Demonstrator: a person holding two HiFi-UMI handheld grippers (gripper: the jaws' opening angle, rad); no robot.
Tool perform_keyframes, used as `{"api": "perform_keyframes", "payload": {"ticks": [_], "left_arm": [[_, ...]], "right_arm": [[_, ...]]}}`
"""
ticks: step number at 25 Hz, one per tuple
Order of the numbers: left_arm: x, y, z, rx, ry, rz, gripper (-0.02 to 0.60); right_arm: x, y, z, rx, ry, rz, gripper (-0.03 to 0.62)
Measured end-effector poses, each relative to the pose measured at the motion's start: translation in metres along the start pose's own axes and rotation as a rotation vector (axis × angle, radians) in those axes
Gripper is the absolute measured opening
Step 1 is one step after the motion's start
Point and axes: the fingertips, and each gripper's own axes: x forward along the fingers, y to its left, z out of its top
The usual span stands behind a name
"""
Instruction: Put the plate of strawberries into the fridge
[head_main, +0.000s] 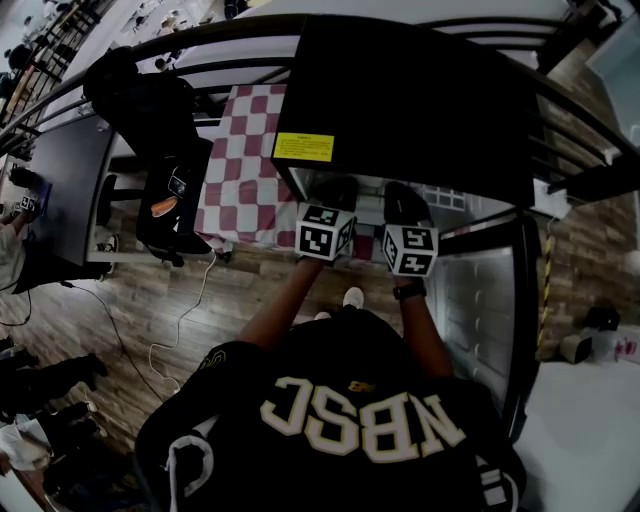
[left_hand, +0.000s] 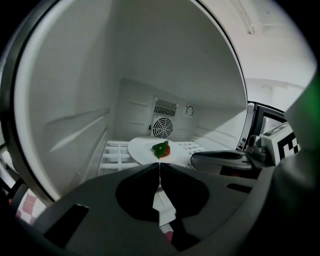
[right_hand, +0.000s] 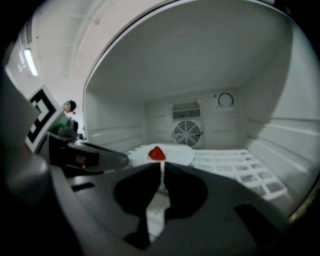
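Observation:
A white plate (left_hand: 142, 150) with one red, green-leafed strawberry (left_hand: 161, 149) lies low inside the white fridge, over the wire shelf (left_hand: 112, 152). My left gripper (left_hand: 160, 165) is shut, and the plate's near rim runs in between its tips. My right gripper (right_hand: 162, 165) pinches the same plate (right_hand: 175, 152) just in front of the strawberry (right_hand: 157, 153), with a thin white strip between its tips. Each gripper's dark finger shows in the other's view, the right one (left_hand: 220, 158) and the left one (right_hand: 95, 157), both beside the plate. In the head view both marker cubes (head_main: 325, 232) sit at the fridge mouth; the jaws are hidden inside.
The black fridge (head_main: 400, 100) carries a yellow label (head_main: 303, 147), and its door (head_main: 480, 320) stands open to the right. A fan grille (right_hand: 186, 132) is on the back wall. A checkered tablecloth (head_main: 245, 160) and a black chair (head_main: 165, 190) stand to the left, with a cable (head_main: 185, 320) on the wood floor.

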Motion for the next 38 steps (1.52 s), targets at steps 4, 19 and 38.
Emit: {"api": "perform_keyframes", "payload": {"ticks": [4, 19, 38], "left_arm": [[-0.010, -0.004, 0.002, -0.004, -0.024, -0.003, 0.022], [-0.074, -0.023, -0.008, 0.018, -0.107, -0.008, 0.021], [-0.175, -0.050, -0.002, 0.114, -0.305, 0.083, 0.015]], "right_arm": [[-0.010, 0.005, 0.000, 0.005, -0.014, -0.004, 0.035], [-0.067, 0.039, -0.002, 0.006, -0.089, -0.015, 0.031], [-0.166, 0.073, 0.013, -0.010, -0.201, -0.089, 0.020]]}}
